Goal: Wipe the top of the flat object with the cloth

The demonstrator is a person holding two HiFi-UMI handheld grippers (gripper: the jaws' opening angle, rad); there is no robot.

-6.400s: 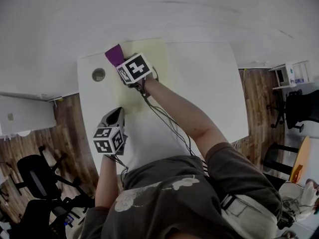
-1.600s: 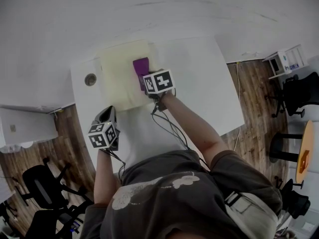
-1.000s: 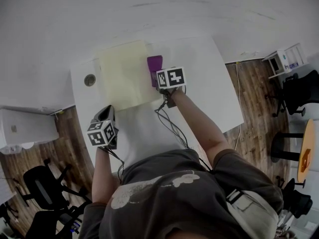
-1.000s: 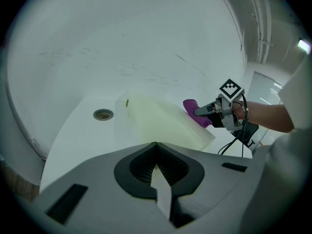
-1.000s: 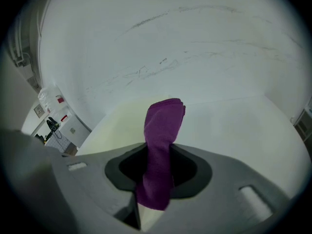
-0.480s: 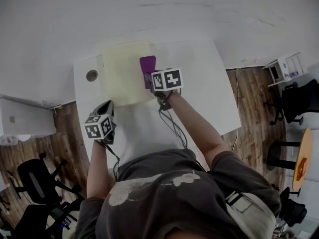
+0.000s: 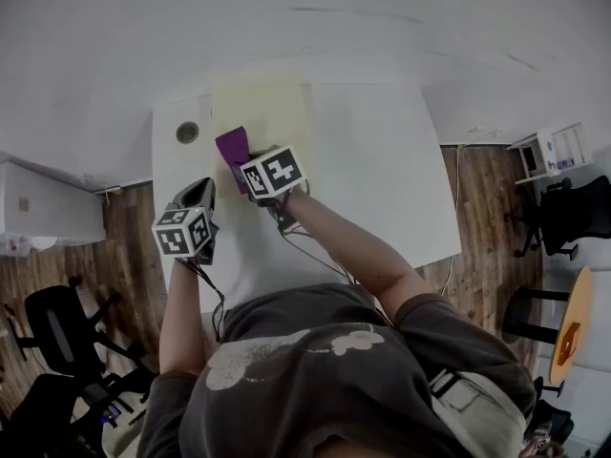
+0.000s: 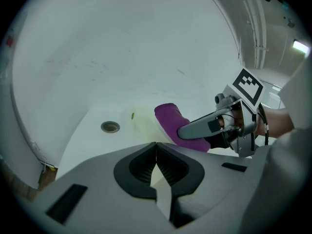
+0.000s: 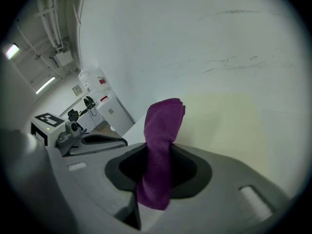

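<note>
- Head view: your right gripper (image 7: 246, 163) holds the purple cloth (image 7: 232, 146) at the near-left corner of the pale yellow flat object (image 7: 265, 113), which lies flat on the white table (image 7: 382, 160). Your left gripper (image 7: 199, 198) sits on the table just beside that corner, apart from the sheet, with a round grommet (image 7: 187, 133) nearby. The pickup is done and the wiping looks under way.
- Left gripper view: your left gripper (image 8: 156, 145) has its jaws pressed together with nothing between them. Beyond them the cloth (image 8: 169, 122) sticks out of the right gripper (image 8: 207, 129) over the sheet (image 8: 144, 123). This gripper takes no part in the wipe at this point.
- Right gripper view: your right gripper (image 9: 157, 156) is clamped on the cloth (image 9: 164, 126), whose folded end reaches forward to the left edge of the flat object (image 9: 229, 126). Most of the sheet lies to the right of the cloth. No dirt or streaks show, so you cannot judge how much is already wiped; that whole stretch may be left to cover.
</note>
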